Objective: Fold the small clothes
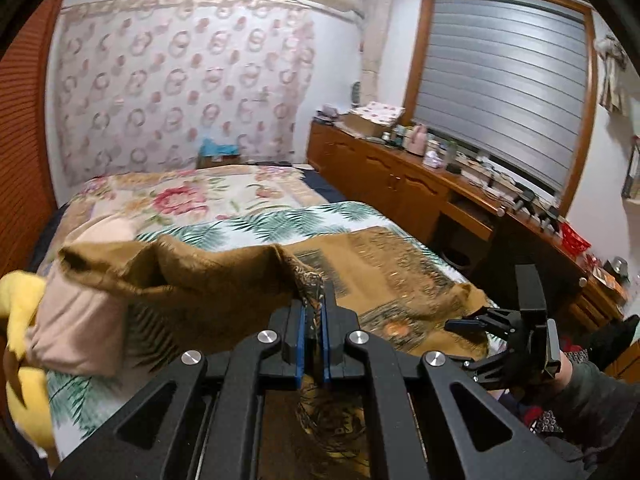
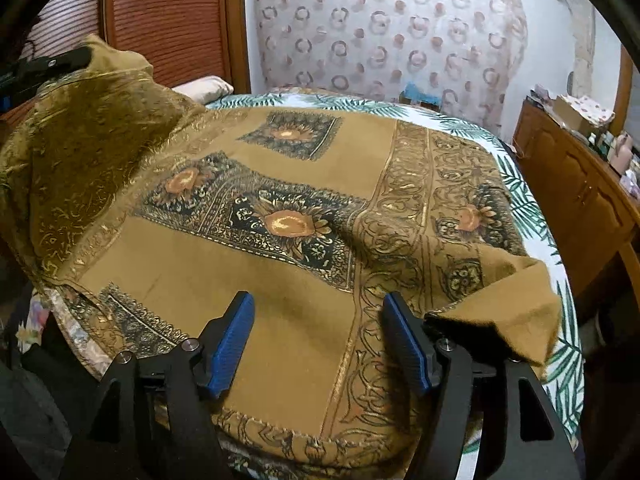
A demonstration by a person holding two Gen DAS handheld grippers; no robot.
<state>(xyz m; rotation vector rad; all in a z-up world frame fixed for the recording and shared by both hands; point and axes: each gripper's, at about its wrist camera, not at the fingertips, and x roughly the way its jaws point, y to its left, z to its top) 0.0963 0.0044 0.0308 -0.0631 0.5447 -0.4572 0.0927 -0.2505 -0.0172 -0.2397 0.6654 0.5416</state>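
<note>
A brown cloth [image 2: 280, 272] printed with sunflowers and gold borders lies spread on the bed. My left gripper [image 1: 316, 304] is shut on one edge of the cloth [image 1: 200, 276] and holds it up off the bed, so that side hangs in a raised fold. In the right wrist view the left gripper [image 2: 60, 62] shows at the top left with the lifted part draped below it. My right gripper [image 2: 319, 304] is open just above the near part of the cloth, with nothing pinched. A turned-over corner [image 2: 500, 320] lies beside its right finger. The right gripper [image 1: 476, 322] also shows low at the right.
The bed has a palm-leaf sheet [image 1: 280, 220] and a floral quilt [image 1: 180, 196] further back. A pink pillow [image 1: 80, 320] and a yellow soft toy [image 1: 20, 320] lie at the left. A wooden cabinet [image 1: 400, 176] loaded with small items runs along the right wall.
</note>
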